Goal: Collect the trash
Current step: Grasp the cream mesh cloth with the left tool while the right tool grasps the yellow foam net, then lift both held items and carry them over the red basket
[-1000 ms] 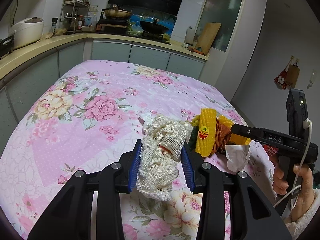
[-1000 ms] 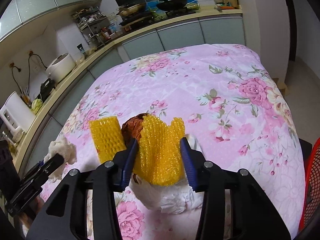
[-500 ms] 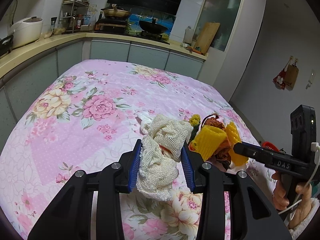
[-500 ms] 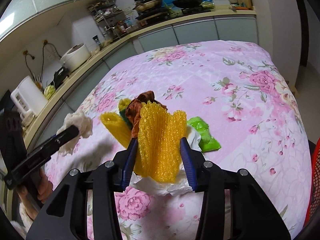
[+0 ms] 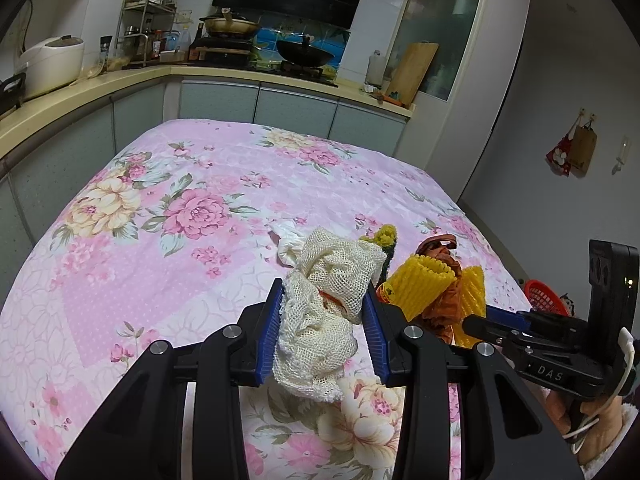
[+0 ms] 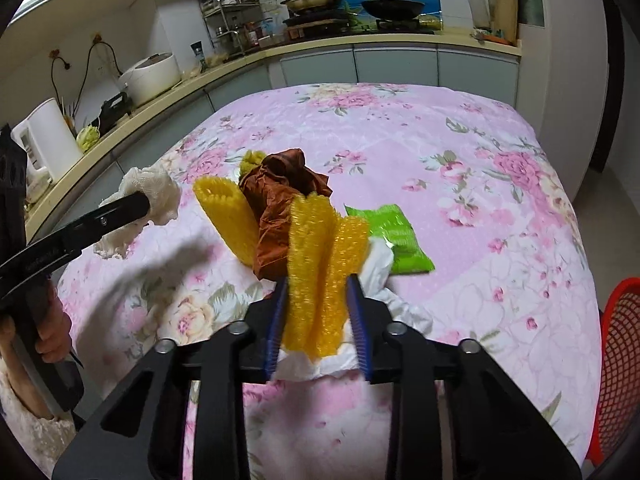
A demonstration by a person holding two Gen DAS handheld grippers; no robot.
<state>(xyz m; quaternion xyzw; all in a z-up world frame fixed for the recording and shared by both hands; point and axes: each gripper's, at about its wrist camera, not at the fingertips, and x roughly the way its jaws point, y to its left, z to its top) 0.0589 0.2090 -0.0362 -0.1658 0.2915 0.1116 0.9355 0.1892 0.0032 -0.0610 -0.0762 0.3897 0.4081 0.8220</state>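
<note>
Both claws are loaded: the right gripper (image 6: 318, 312), pinching yellow foam netting (image 6: 324, 264) with brown wrapper (image 6: 280, 200), has lifted clear of the flowered tablecloth (image 6: 460, 168) toward the red basket (image 6: 618, 344), while the left gripper (image 5: 324, 322) stays clamped on white mesh (image 5: 324, 300).

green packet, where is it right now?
Right wrist view: green packet lies flat on the floral cloth, just right of the yellow foam net.
</note>
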